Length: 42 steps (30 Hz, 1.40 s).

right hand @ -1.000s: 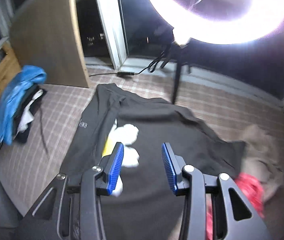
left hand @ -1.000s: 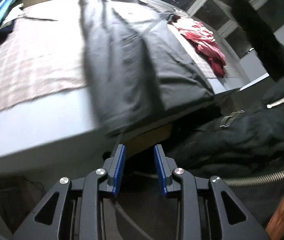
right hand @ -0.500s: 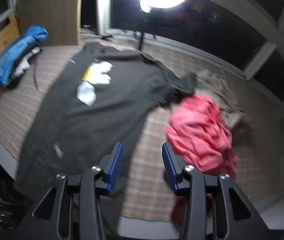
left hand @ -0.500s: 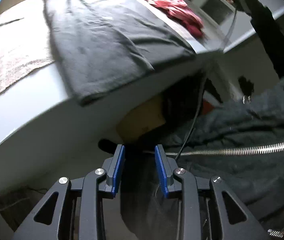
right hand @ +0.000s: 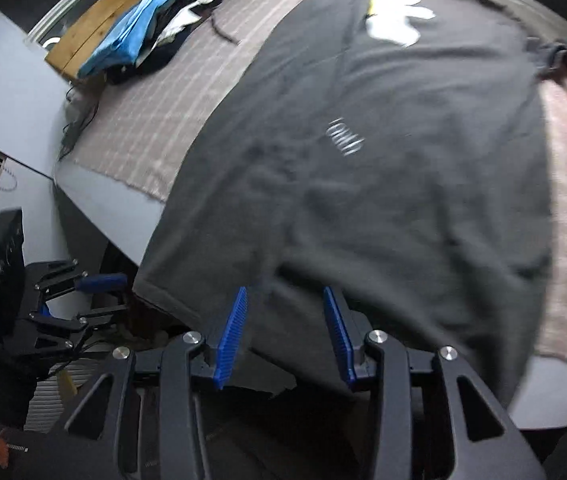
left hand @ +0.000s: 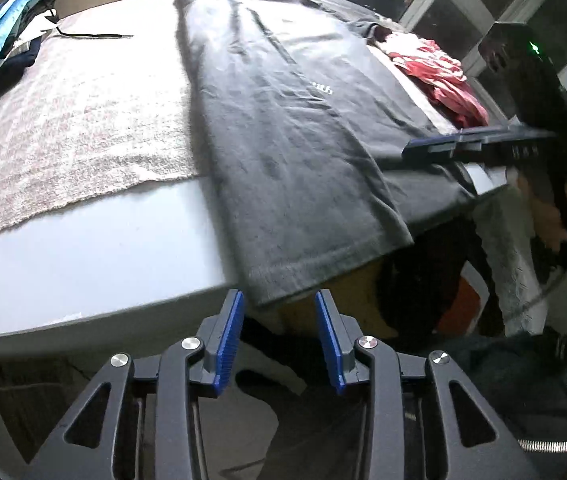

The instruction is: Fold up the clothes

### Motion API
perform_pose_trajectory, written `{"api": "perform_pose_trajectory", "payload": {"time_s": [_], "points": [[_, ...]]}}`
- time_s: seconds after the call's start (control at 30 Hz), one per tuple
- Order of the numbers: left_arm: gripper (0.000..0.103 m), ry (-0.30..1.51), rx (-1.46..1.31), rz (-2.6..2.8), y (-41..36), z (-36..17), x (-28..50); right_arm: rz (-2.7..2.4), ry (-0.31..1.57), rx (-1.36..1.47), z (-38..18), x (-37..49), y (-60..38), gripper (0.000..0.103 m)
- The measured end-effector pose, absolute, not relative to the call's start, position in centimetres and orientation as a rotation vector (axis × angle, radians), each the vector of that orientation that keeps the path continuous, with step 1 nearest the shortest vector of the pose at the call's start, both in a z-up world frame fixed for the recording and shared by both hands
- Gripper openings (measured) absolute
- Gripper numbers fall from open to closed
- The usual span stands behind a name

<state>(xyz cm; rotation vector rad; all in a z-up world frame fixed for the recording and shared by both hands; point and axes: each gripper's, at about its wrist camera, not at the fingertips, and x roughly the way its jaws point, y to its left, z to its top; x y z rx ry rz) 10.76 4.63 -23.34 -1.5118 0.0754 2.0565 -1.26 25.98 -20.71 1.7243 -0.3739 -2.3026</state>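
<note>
Both the left gripper (left hand: 279,344) and right gripper (right hand: 285,336), jaws apart and empty, sit just short of the flat-spread black T-shirt's (left hand: 283,120) overhanging hem, apparently lining up to pinch it.

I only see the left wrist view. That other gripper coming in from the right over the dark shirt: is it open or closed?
Observer: Open. The right wrist view shows the right gripper with its jaws spread, holding nothing, at the black shirt's hem by the edge of the table.
Operator: Is the shirt plain? I see only small white lettering.
Observer: No. Its far end carries a large white and yellow print.
Operator: Where is my gripper, seen from there?
Observer: The left gripper sits off the table's edge, close by the shirt's near corner.
</note>
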Motion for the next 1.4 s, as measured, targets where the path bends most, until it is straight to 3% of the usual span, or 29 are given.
{"api": "perform_pose_trajectory", "payload": {"time_s": [0.1,0.23,0.5,0.6,0.67,0.73,0.93,1.17,1.4], "points": [[0.035,0.053,-1.540,2.065,4.5,-23.9,10.3,-2.271,-0.377,1.736,-21.6,-1.3,24.4,0.040],[0.035,0.037,-1.554,2.070,4.7,-24.2,10.0,-2.278,-0.241,1.817,-22.9,-1.0,23.5,0.040],[0.035,0.018,-1.560,2.076,5.0,-24.5,9.9,-2.256,-0.245,1.833,-23.3,-0.4,23.8,0.039],[0.029,0.034,-1.556,2.088,5.3,-24.5,9.9,-2.247,-0.239,1.828,-23.3,-0.3,23.6,0.028],[0.009,0.061,-1.546,2.102,5.5,-24.4,9.9,-2.241,-0.240,1.823,-23.3,-0.3,23.5,0.020],[0.006,0.078,-1.535,2.110,5.6,-24.2,10.0,-2.231,-0.249,1.817,-23.3,-0.3,23.5,0.006],[0.005,0.187,-1.444,2.142,6.2,-21.5,11.1,-2.215,-0.282,1.771,-22.6,0.3,23.7,0.003],[0.007,0.310,-1.555,2.074,7.2,-24.6,11.5,-2.199,-0.282,1.838,-23.1,0.9,24.4,0.004],[0.009,0.284,-1.449,2.131,5.5,-19.4,9.1,-2.276,-0.342,1.726,-17.8,1.6,27.0,0.006]]}}
